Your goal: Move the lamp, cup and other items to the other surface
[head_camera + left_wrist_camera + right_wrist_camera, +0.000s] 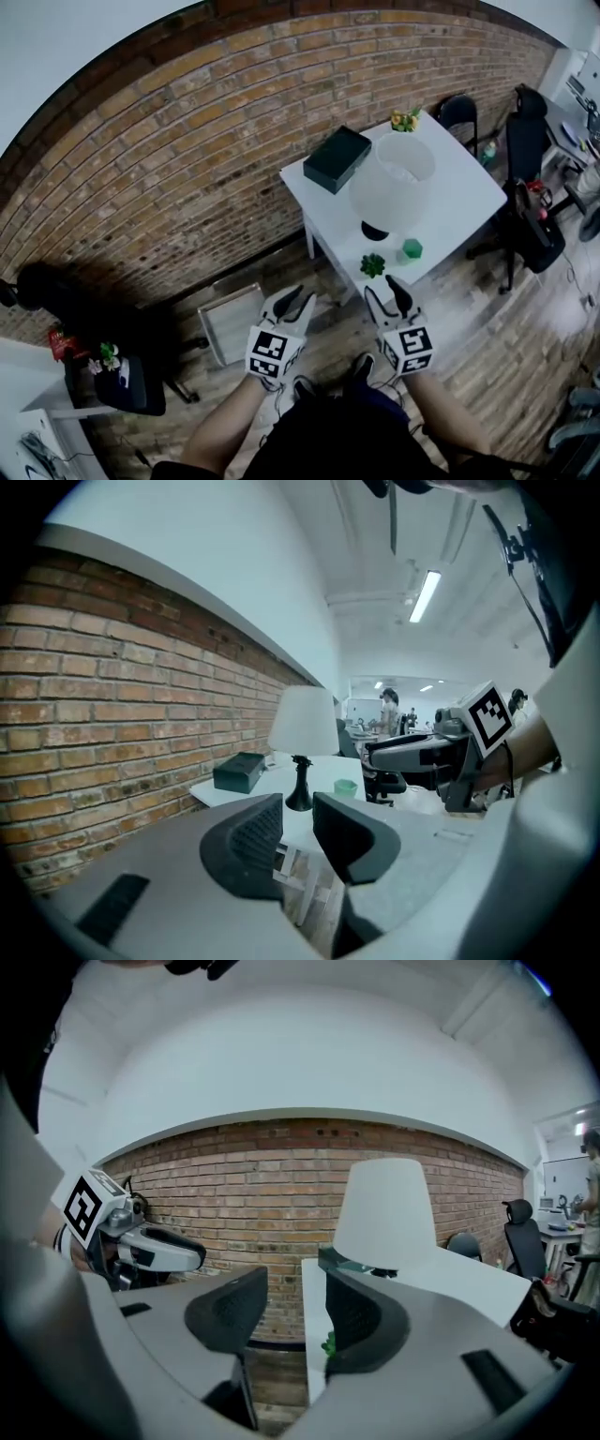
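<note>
Bench (459, 202) at upper right of head view, lamp (392, 183), green cup (412, 248), dark box (337, 157) on it, left tongs (298, 298), right tongs (382, 291) at lower centre, both slightly apart, nothing between them.

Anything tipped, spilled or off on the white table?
Nothing stands out. The lamp stands upright on the white table. The dark box lies flat on the side by the brick wall. The green cup and small plant sit upright near the front edge. No spill shows.
</note>
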Action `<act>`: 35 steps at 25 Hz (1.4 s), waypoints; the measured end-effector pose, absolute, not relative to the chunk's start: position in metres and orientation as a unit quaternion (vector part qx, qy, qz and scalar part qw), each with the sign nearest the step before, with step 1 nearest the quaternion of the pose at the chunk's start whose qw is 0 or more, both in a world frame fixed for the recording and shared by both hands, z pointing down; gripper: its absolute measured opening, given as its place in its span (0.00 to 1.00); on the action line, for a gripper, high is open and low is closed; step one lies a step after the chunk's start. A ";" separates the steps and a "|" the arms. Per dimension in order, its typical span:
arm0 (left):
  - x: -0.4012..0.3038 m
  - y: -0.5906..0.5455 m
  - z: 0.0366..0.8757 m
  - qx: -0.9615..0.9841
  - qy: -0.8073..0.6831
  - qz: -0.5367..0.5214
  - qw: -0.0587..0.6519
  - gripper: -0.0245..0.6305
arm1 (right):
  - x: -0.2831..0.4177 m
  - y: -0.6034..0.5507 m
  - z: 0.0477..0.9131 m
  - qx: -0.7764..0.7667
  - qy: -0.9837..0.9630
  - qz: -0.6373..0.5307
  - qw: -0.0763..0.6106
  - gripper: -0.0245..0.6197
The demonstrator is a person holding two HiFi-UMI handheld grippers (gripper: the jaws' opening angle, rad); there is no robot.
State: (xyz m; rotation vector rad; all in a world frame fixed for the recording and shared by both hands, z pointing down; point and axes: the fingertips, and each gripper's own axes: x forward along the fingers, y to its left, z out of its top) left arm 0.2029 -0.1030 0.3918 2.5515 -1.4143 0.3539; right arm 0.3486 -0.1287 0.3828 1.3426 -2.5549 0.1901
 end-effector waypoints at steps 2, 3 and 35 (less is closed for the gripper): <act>0.182 -0.097 0.372 0.859 -0.494 0.102 0.090 0.15 | 0.329 -0.123 0.367 0.458 -0.879 0.058 0.114 0.30; 0.171 -0.093 0.363 0.857 -0.500 0.094 0.084 0.13 | 0.320 -0.121 0.359 0.458 -0.880 0.057 0.112 0.27; -0.021 0.001 0.293 0.764 -0.643 0.029 0.046 0.06 | 0.161 -0.064 0.292 0.361 -0.930 -0.034 0.059 0.04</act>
